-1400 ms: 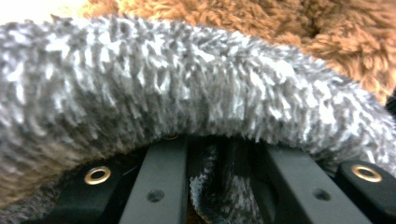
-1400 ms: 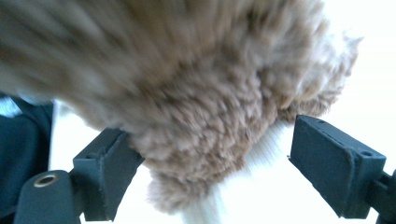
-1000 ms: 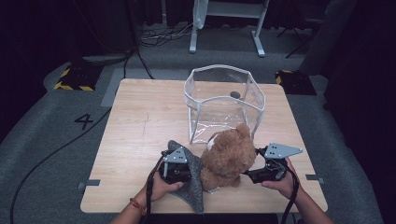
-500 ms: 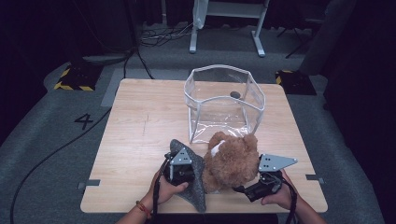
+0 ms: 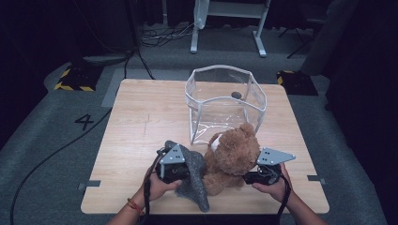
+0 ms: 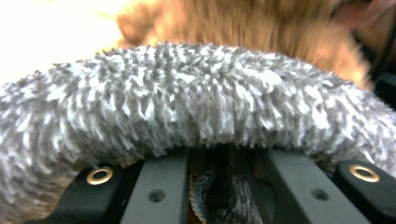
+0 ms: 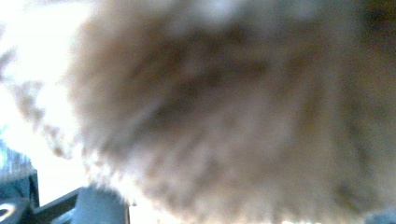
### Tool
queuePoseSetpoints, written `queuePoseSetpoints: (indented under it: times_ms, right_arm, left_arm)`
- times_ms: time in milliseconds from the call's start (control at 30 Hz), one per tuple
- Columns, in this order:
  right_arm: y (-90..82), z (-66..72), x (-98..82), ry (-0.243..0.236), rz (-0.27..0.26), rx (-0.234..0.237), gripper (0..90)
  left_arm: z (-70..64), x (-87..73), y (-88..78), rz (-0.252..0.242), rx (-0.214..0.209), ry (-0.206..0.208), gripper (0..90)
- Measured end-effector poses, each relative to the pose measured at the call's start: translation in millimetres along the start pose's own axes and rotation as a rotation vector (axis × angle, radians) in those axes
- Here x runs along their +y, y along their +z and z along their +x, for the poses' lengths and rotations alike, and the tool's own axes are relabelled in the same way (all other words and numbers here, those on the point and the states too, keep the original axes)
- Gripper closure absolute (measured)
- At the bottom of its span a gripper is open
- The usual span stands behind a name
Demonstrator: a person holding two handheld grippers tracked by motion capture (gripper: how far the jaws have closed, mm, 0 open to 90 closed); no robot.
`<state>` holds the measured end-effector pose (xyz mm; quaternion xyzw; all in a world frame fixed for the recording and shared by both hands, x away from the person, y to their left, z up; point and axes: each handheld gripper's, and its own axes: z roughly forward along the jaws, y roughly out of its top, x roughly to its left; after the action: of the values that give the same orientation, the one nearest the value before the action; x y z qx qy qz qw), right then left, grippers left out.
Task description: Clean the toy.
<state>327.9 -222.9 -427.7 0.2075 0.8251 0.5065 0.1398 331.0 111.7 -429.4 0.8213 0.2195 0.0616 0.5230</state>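
Tools (image 5: 187, 171) clamped on plush toys (image 5: 232, 157)

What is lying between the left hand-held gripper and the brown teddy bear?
In the high view, the grey fluffy cloth lies between the left hand-held gripper and the brown teddy bear, bunched against both.

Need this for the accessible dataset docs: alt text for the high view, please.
A person at a wooden table holds a gripper in each hand: the left gripper pinches a grey fuzzy cloth, the right gripper reaches into a brown teddy bear. Behind the bear stands an open clear plastic bag.
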Motion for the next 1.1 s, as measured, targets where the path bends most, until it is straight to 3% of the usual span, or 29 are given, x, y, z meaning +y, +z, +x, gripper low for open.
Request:
queuePoseSetpoints:
  times_ms: [67,233,333,400,500,600,633,700,800,867,933,967,1067,1100]
  right_arm:
    - [0.9,-2.7,0.2,-0.022,-0.001,0.016,41.7]
    - [3.1,-7.9,0.9,-0.046,-0.005,0.035,41.5]
    - [3.1,-7.8,2.2,-0.065,0.002,0.040,41.2]
    - [3.4,-8.1,1.5,-0.067,-0.004,0.037,41.0]
    - [1.8,-11.8,-1.9,-0.046,-0.011,0.035,40.5]
    - [0.0,-14.0,-4.1,-0.034,-0.009,0.033,39.7]
    - [-0.1,-14.1,-4.4,-0.038,-0.010,0.034,39.6]
    - [0.4,-13.2,-4.5,-0.041,-0.015,0.031,39.5]
    - [1.2,-14.9,-3.9,-0.024,-0.021,0.038,39.6]
    - [1.5,-15.2,-4.0,-0.025,-0.023,0.044,39.6]
    - [1.4,-13.8,-3.8,-0.035,-0.023,0.041,39.6]
    - [1.2,-12.6,-3.6,-0.042,-0.022,0.039,39.6]
    - [0.2,-10.0,-4.0,-0.056,-0.017,0.034,39.6]
    - [0.0,-10.2,-4.6,-0.056,-0.020,0.036,39.7]
  left_arm:
    - [2.4,12.7,-5.1,-0.052,-0.012,0.000,80.2]
    - [-6.2,51.6,-6.1,-0.163,-0.041,0.086,80.0]
    - [-11.0,66.0,1.9,-0.184,-0.056,0.112,80.0]
    - [-11.2,66.4,10.4,-0.179,-0.055,0.111,79.8]
    - [-6.4,57.5,17.9,-0.212,-0.087,0.064,79.8]
    - [-7.4,44.9,18.6,-0.216,-0.095,0.073,79.7]
    - [-8.8,39.7,16.5,-0.213,-0.087,0.069,79.7]
    - [-13.1,32.3,12.6,-0.183,-0.042,0.101,79.6]
    - [-12.5,20.4,15.1,-0.104,-0.014,0.109,79.5]
    - [-8.9,14.5,22.8,-0.058,-0.018,0.091,79.4]
    - [-8.0,11.4,32.6,-0.004,-0.008,0.098,79.4]
    - [-7.2,9.8,37.1,0.014,-0.022,0.102,79.4]
    - [-3.5,5.0,42.0,0.036,-0.035,0.109,79.5]
    - [-2.1,4.2,41.1,0.060,-0.010,0.119,79.6]
